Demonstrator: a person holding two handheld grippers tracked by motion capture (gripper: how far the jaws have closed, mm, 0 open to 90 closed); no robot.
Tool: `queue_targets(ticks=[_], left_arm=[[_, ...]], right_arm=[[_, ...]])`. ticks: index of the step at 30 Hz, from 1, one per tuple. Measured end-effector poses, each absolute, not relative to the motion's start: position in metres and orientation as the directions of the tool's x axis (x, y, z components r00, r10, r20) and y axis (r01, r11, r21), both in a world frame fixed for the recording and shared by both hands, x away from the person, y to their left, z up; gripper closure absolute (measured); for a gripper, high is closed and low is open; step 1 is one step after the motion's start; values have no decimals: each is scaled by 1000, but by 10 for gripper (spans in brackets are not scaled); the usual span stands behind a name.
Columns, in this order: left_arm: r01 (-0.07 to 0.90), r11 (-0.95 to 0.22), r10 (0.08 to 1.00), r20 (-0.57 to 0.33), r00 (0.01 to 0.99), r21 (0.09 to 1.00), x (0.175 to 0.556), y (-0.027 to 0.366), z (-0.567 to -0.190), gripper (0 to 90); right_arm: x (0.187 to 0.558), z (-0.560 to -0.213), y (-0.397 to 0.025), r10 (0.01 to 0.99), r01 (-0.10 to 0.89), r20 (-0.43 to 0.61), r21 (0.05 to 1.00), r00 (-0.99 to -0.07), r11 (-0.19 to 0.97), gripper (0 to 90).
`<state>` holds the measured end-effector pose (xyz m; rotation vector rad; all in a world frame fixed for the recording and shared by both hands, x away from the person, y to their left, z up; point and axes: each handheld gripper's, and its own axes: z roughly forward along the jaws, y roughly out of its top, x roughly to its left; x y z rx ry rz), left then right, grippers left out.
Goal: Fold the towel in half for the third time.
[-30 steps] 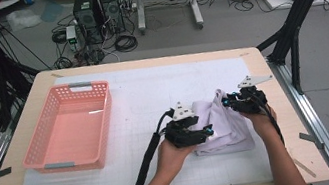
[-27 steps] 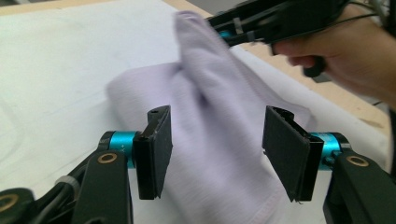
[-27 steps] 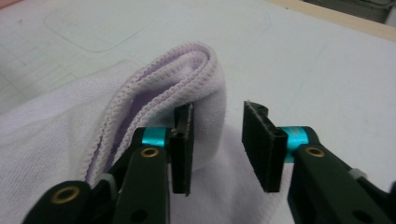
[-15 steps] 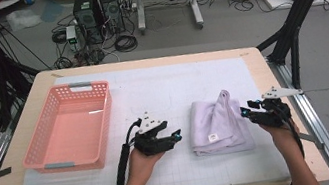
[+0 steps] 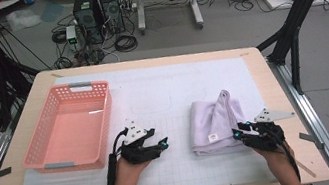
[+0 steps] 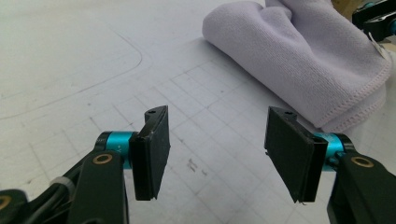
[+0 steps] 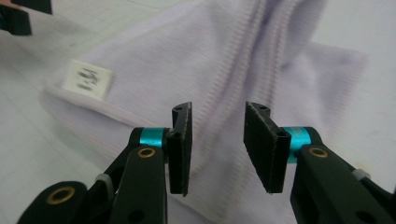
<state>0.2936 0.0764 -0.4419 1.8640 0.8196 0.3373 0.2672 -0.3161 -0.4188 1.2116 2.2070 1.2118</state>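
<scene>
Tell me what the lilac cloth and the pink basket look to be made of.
Lilac cloth: soft terry or microfibre by its look, matte, with a fuzzy ribbed nap, a stitched hem and a sewn white label. Pink basket: most likely moulded plastic, with a slight sheen on its floor, rigid walls and a regular slotted lattice.

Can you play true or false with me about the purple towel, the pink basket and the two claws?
1. The purple towel lies in the pink basket. False: it lies folded on the table mat, right of the basket.
2. The left claw is open and holds nothing. True.
3. The right claw is shut tight on the towel. False: its jaws stand apart over the towel.
4. The towel has a small white label. True.
5. The basket has nothing in it. True.
</scene>
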Motion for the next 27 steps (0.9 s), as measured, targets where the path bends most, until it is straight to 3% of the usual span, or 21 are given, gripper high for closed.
queue_targets(ticks=[4,5,7,8,12,13,14,16,18,23,27], left_arm=[[388,-231,683,-135,718,892,291,81,-441,410],[388,-230,685,-135,716,893,290,82,-441,410],[389,-226,689,-136,712,893,290,84,-440,412],[389,-224,692,-135,709,893,290,85,-440,413],[392,-220,697,-137,704,893,290,87,-440,414],[390,-221,697,-135,704,894,291,87,-440,415],[391,-220,698,-135,703,894,291,87,-440,415],[391,-223,698,-134,703,893,291,87,-441,416],[392,-224,699,-133,702,892,291,86,-441,416],[398,-217,701,-142,699,891,290,88,-442,418],[407,-209,706,-150,692,889,291,90,-444,420]], right_arm=[[278,-427,-306,838,592,135,766,-528,249,548],[281,-430,-306,842,615,152,751,-517,242,590],[280,-433,-308,831,620,166,745,-531,247,838],[277,-431,-309,831,608,148,751,-535,258,877],[266,-425,-319,863,605,108,756,-494,252,867],[263,-423,-323,866,609,118,757,-487,239,809],[263,-423,-326,869,619,137,754,-475,220,683],[263,-427,-330,870,639,174,745,-461,190,593],[264,-431,-328,865,648,189,739,-465,187,608],[269,-438,-324,842,664,218,720,-493,202,825],[261,-432,-328,833,636,198,741,-516,217,850]])
